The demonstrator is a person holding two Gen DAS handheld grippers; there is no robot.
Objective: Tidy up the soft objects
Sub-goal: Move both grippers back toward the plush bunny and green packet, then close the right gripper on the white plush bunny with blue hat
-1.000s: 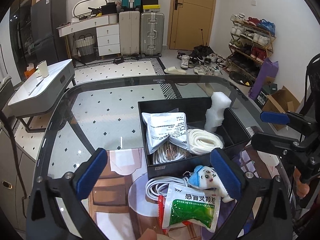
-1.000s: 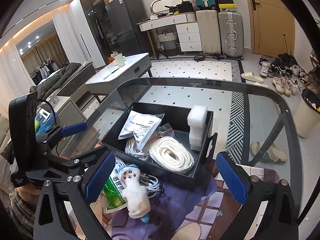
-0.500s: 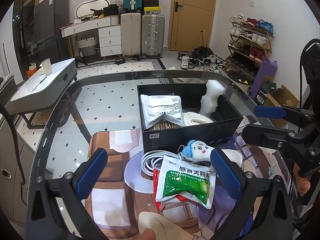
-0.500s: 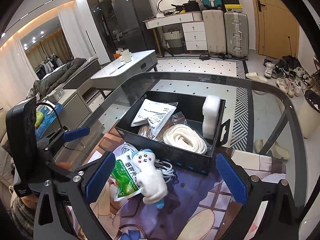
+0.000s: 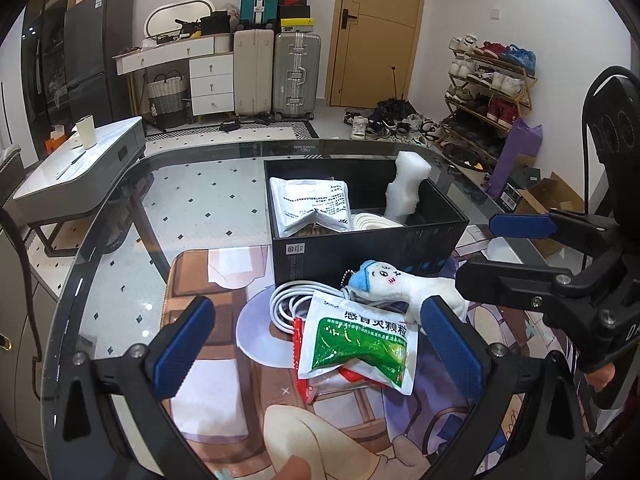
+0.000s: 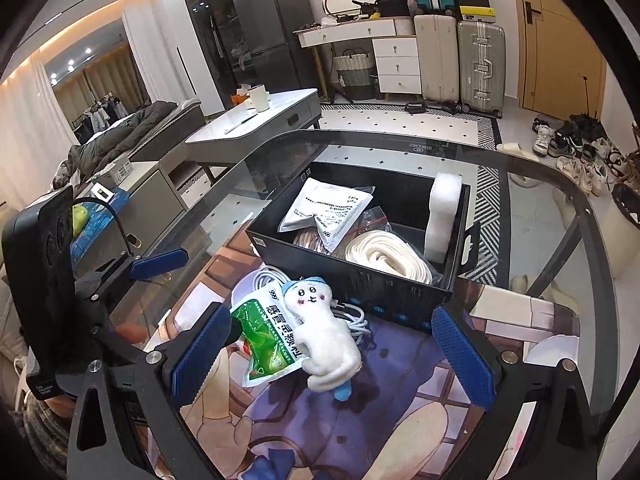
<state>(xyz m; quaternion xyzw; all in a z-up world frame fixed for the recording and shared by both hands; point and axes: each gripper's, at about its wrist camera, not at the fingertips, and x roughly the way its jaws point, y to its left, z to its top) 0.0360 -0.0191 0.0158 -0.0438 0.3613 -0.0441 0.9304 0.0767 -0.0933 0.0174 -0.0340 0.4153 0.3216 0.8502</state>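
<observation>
Both grippers spread wide — holding nothing

We hover our left gripper (image 5: 316, 340) and right gripper (image 6: 332, 346) over the plush toy (image 6: 324, 330) and green sachet (image 5: 362, 346).

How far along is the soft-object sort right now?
Roughly half. Done: the black box already holds a white pouch, a coiled white strap and a foam block. In hand: nothing; the left hand-held gripper and right hand-held gripper are both open above the mat. Left: plush toy, green packet and white cable outside the box.
</observation>
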